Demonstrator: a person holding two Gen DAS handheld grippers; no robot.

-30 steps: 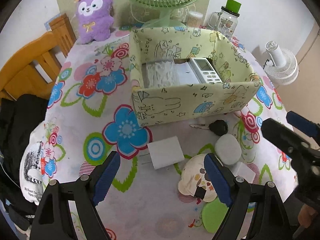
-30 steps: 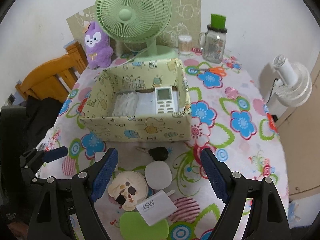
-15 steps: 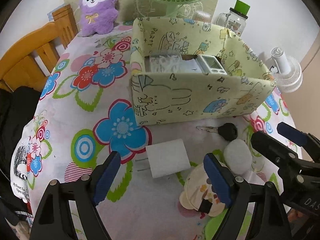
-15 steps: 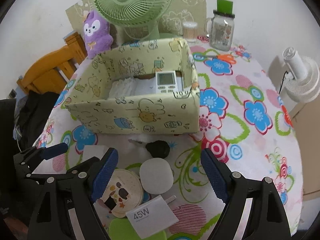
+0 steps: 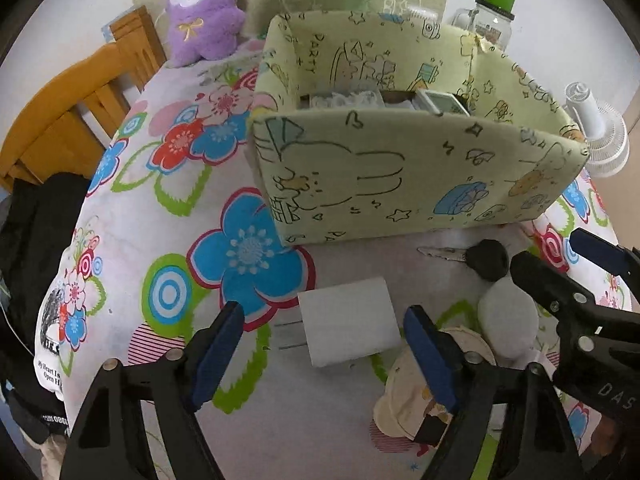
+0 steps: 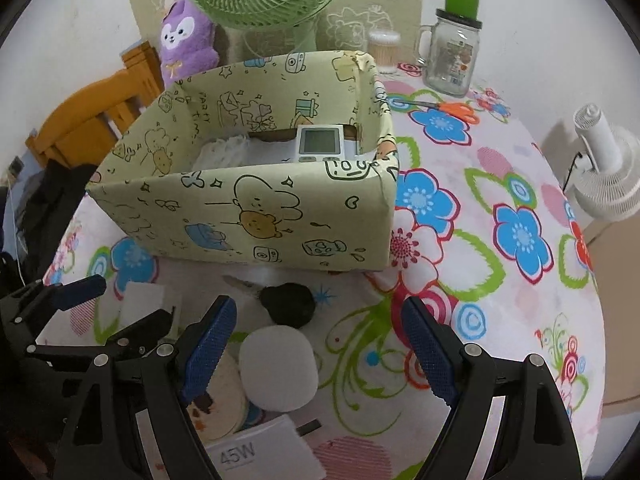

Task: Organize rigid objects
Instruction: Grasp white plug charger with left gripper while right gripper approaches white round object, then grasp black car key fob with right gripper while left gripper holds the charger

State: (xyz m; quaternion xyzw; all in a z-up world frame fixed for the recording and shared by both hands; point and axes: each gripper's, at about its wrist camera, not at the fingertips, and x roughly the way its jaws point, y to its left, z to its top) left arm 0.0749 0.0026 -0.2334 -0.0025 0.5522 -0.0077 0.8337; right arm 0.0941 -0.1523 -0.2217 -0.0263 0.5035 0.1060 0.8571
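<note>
Both grippers lower than before, left gripper (image 5: 324,344) closing around white charger (image 5: 349,327)

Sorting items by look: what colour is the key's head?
Black; the key shows best in the right wrist view.

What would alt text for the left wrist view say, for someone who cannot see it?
The left gripper, which has just been closing, frames a white charger lying untouched on a flowered tablecloth. Behind stands a yellow-green cartoon-print box; a black key lies at right.
</note>
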